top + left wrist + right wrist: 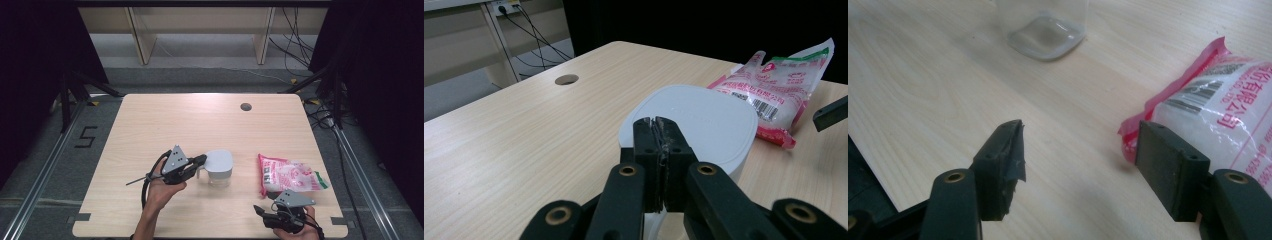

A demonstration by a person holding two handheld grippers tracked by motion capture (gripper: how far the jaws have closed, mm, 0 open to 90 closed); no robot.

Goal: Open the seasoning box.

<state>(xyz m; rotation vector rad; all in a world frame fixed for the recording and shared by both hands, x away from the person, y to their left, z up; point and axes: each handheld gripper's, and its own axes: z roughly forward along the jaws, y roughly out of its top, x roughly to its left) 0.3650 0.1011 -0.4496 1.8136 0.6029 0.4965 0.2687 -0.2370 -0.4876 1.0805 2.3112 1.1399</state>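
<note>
White-lidded clear container – left jaws together at its edge, right jaws apart.

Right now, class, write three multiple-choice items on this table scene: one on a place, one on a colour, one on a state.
1. Where is the bag relative to the lidded container?
A. On its right
B. On its left
C. On top

2. What colour is the container's lid?
A. Red
B. White
C. Black

3. How do the right gripper jaws stand?
A. Shut
B. Gripping the bag
C. Open

A: the high view shows the bag right of the container.
B: the lid looks white.
C: bare table shows between the jaws.
</note>
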